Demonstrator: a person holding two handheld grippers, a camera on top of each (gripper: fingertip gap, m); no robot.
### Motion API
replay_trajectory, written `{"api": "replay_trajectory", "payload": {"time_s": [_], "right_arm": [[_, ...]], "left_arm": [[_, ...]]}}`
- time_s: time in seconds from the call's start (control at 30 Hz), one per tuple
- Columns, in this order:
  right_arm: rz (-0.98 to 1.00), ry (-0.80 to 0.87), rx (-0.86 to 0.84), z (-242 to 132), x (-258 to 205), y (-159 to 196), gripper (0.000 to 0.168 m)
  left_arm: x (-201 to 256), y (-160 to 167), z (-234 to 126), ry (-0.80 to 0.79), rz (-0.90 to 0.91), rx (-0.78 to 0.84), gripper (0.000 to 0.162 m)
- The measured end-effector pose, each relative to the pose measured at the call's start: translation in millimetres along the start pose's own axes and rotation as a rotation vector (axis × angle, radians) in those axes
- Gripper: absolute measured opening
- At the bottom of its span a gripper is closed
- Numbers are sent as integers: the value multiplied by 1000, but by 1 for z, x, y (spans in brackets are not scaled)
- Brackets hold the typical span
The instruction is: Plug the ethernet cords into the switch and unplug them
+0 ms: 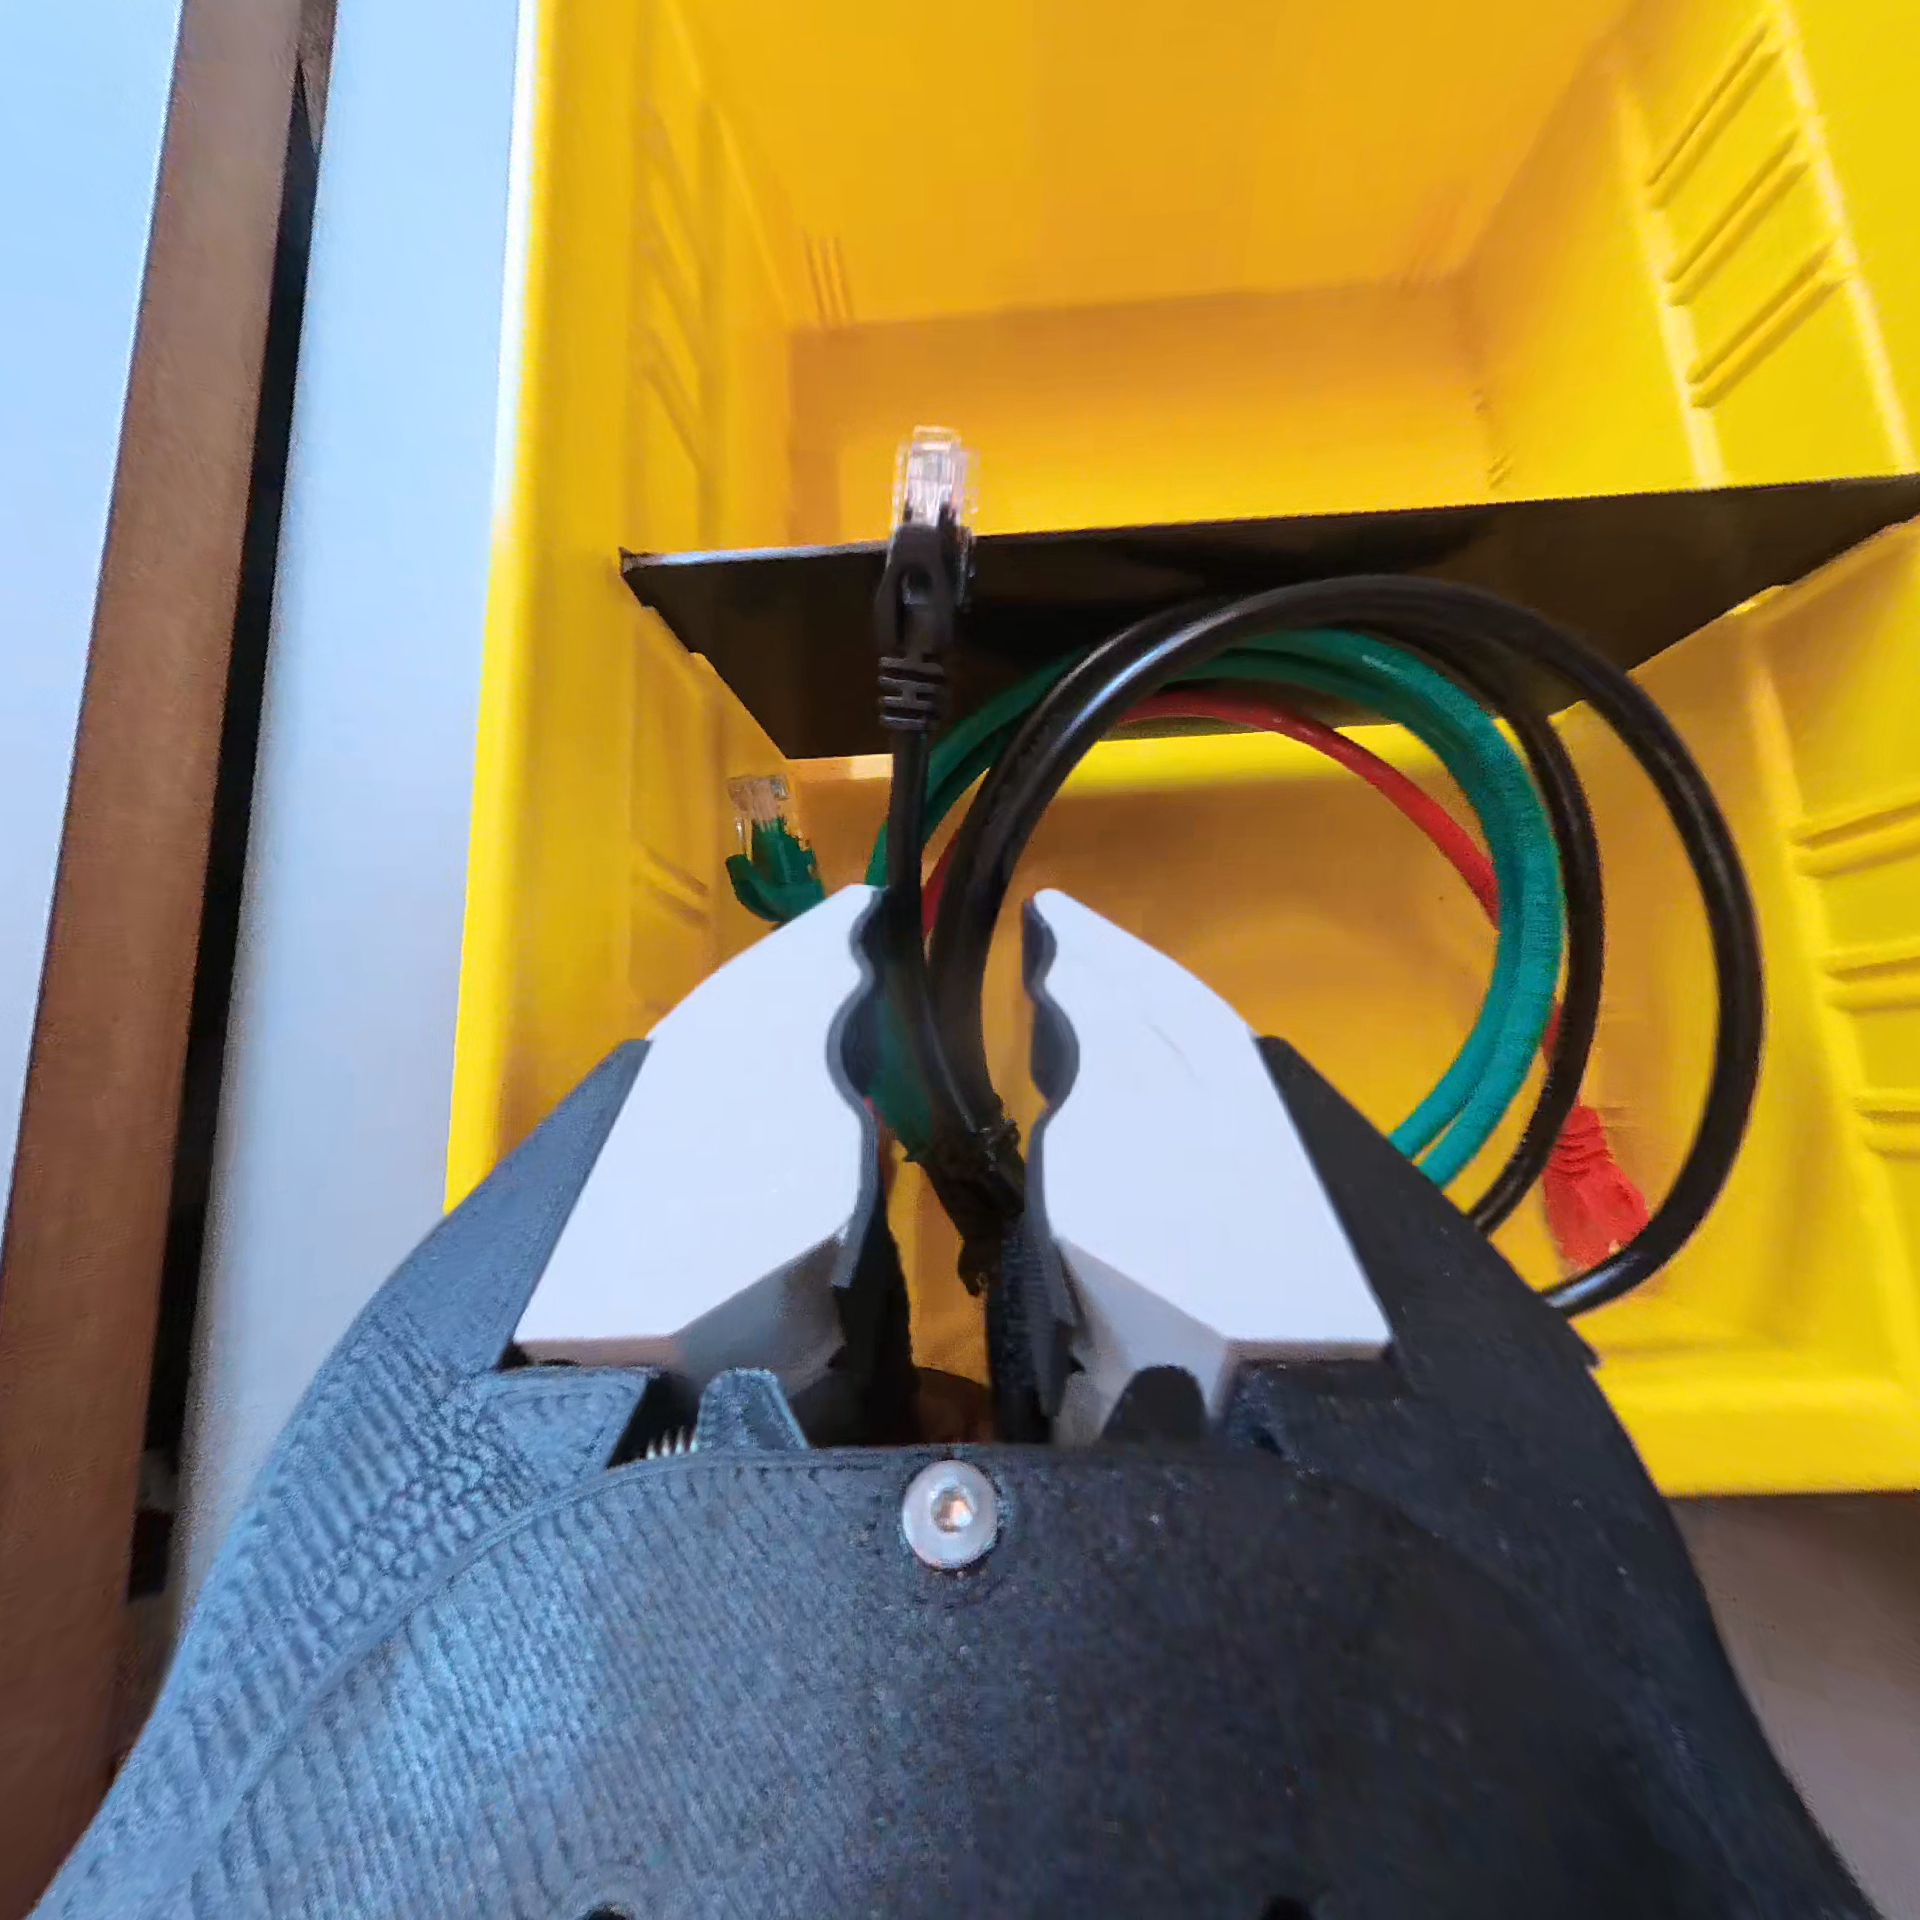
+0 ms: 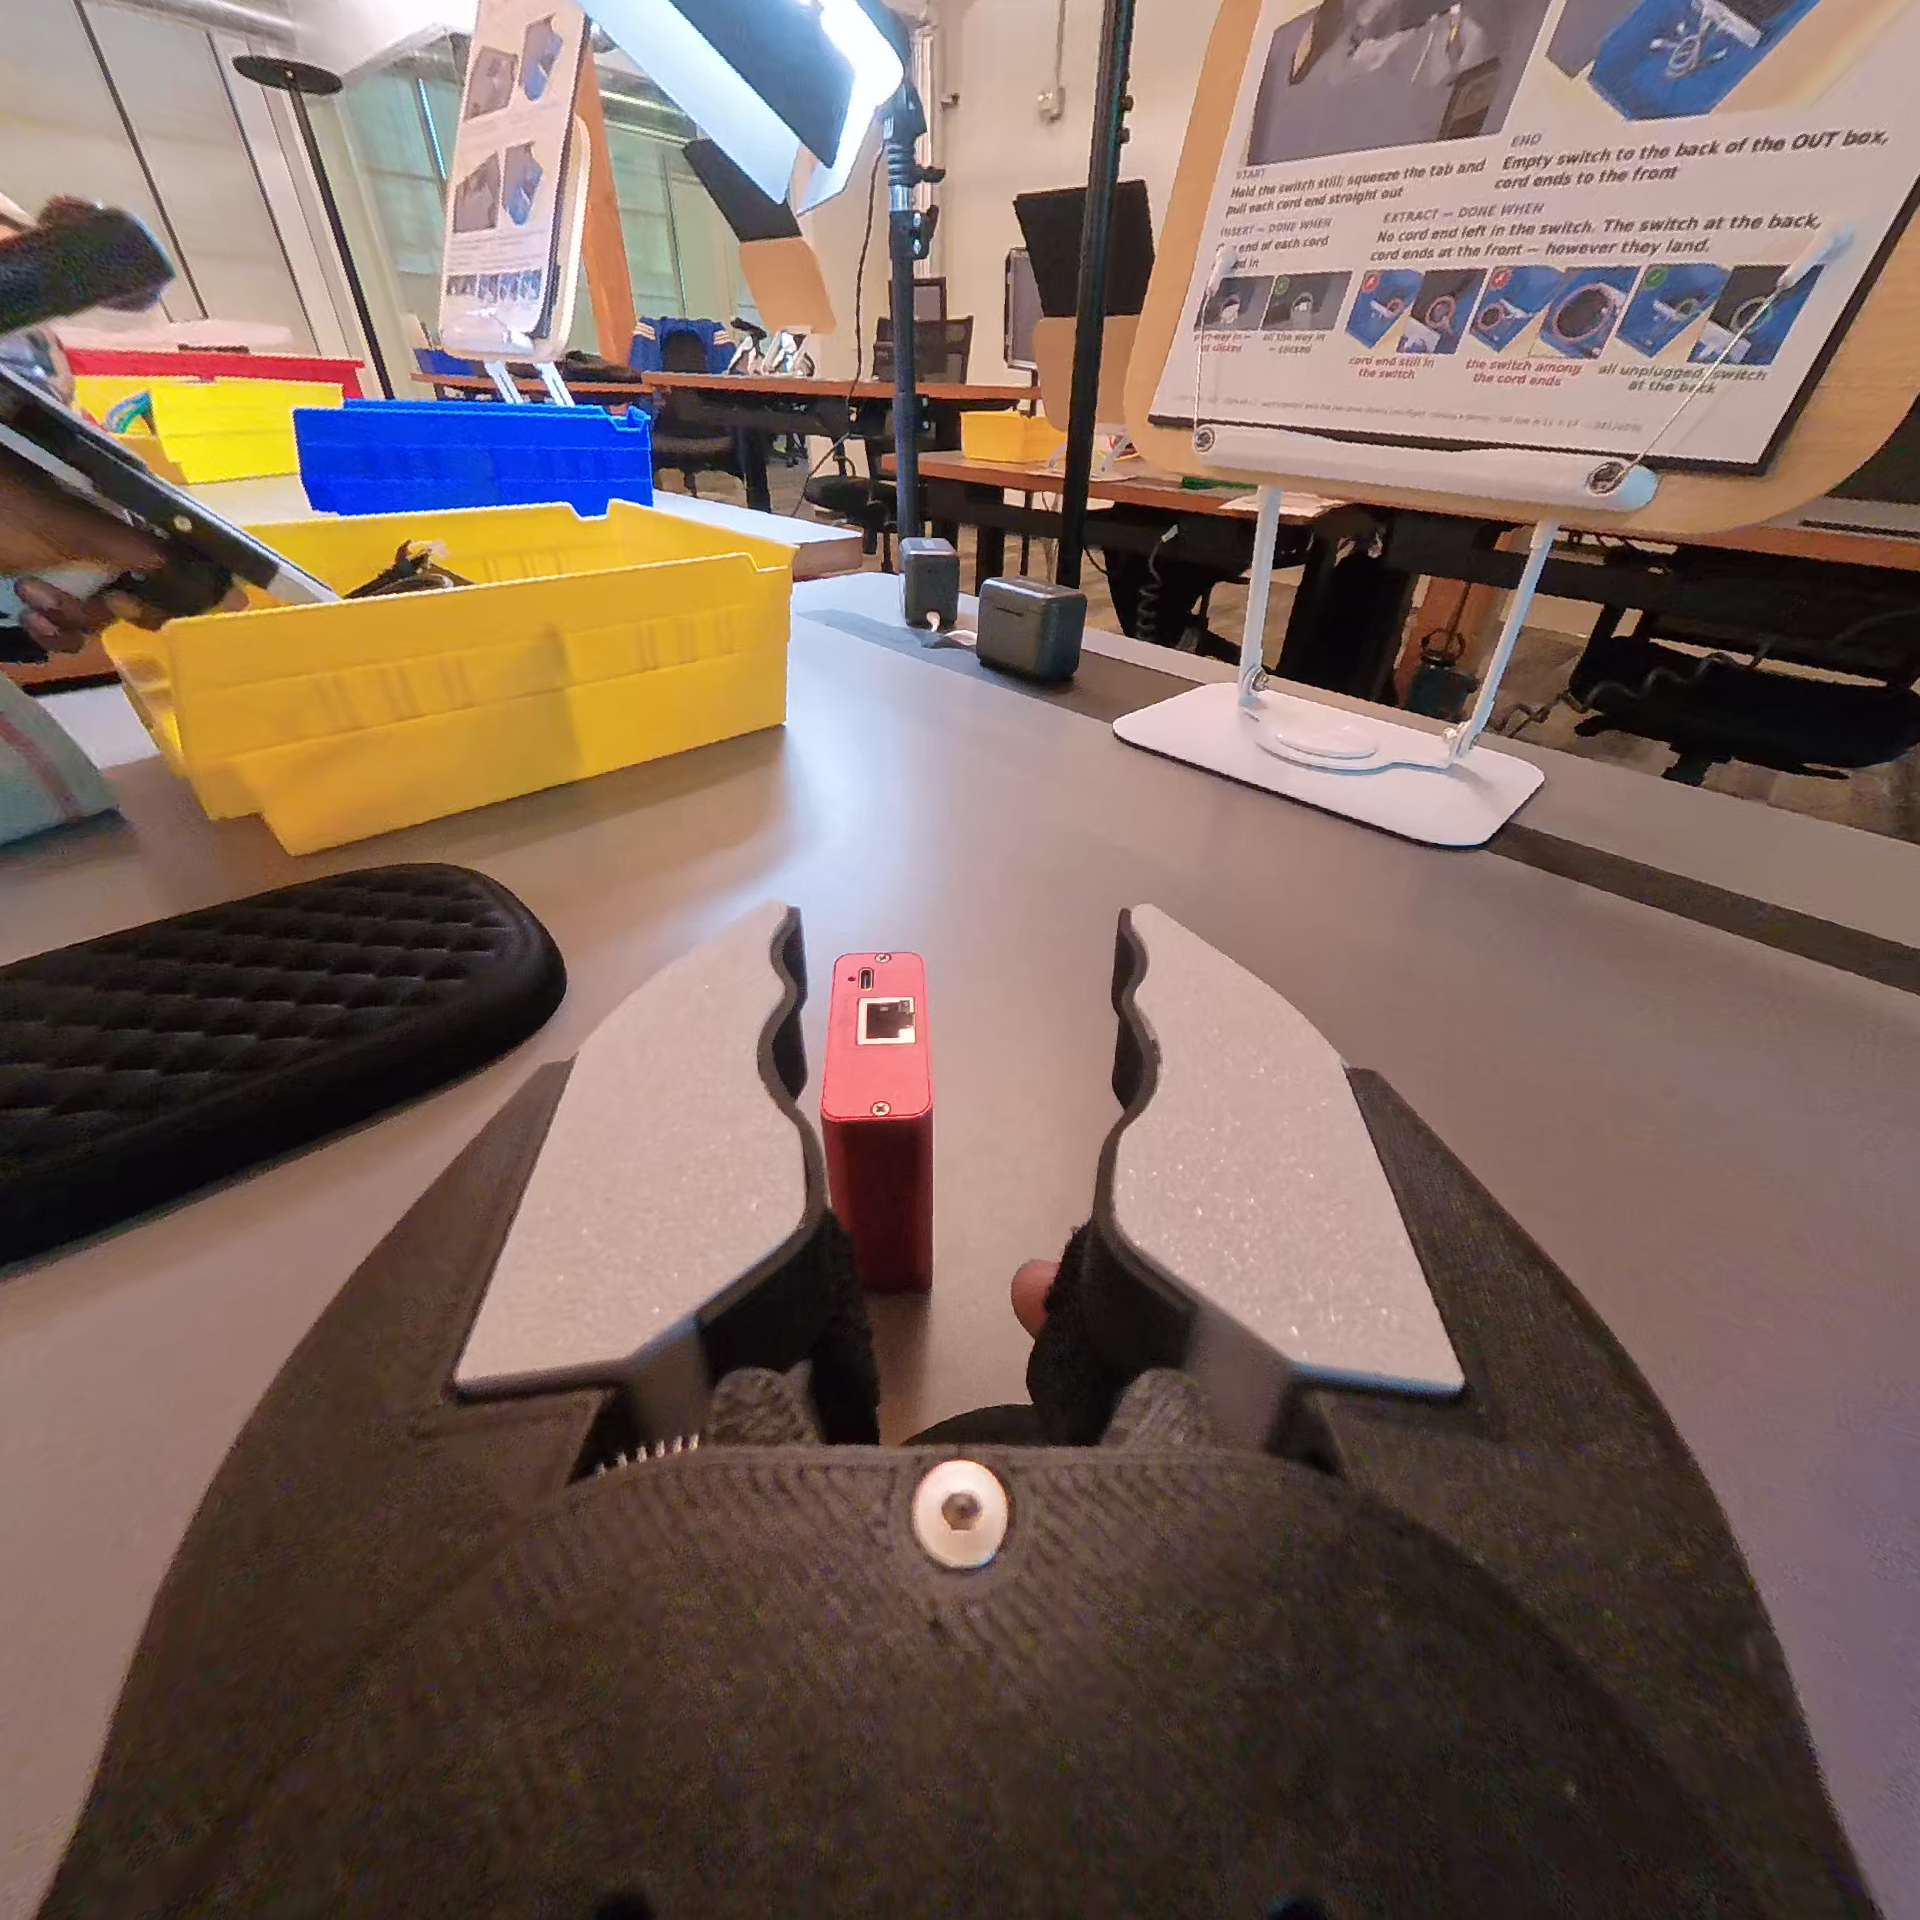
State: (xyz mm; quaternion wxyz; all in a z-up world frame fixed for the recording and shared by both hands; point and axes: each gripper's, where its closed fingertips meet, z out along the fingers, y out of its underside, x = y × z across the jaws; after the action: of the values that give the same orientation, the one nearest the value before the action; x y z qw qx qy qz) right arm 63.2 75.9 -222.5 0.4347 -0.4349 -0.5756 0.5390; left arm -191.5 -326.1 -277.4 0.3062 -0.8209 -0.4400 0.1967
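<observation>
My left gripper hangs over the yellow bin, its fingers partly spread with a black cord running up between them; the cord lies against the left finger, but I cannot tell whether it is truly pinched. The cord's clear plug stands upright above the fingertips, in front of a black divider that crosses the bin. A green cord and a red cord loop with the black one in the near compartment, and a green plug lies by the bin's left wall. My right gripper rests low over the grey table, fingers spread wide on either side of the red switch. The switch sits close to the left finger, its port facing away from me. A black padded mat lies to the left, apart from the switch.
</observation>
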Motion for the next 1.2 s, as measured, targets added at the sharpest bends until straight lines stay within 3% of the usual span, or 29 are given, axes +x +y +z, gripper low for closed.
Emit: {"api": "replay_trajectory", "payload": {"time_s": [0.07, 0.2, 0.43, 0.57, 0.73, 0.9, 1.07, 1.2], "right_arm": [[7, -4, 4, 0, 0, 0, 56], [18, -9, 3, 0, 1, 0, 55], [0, -9, 6, 0, -1, 0, 54], [-16, -16, 14, -1, -3, -2, 53], [-72, -83, 63, -4, -16, -11, 46], [-175, -391, 197, -12, -78, -46, 37], [-318, -606, 100, 0, -129, -44, 33], [-469, -655, 4, 18, -138, -33, 32]], "left_arm": [[-2, 0, -1, -17, 25, 17, 13], [0, -13, -23, -62, 76, 112, 12], [25, -75, -123, -102, 203, 437, 11], [79, -87, -167, 63, 371, 463, 11], [174, -47, -152, 312, 681, 283, 11], [248, 5, -107, 445, 904, 125, 11], [288, 26, -88, 561, 966, 89, 10], [302, 29, -88, 616, 1009, 111, 10]]}}
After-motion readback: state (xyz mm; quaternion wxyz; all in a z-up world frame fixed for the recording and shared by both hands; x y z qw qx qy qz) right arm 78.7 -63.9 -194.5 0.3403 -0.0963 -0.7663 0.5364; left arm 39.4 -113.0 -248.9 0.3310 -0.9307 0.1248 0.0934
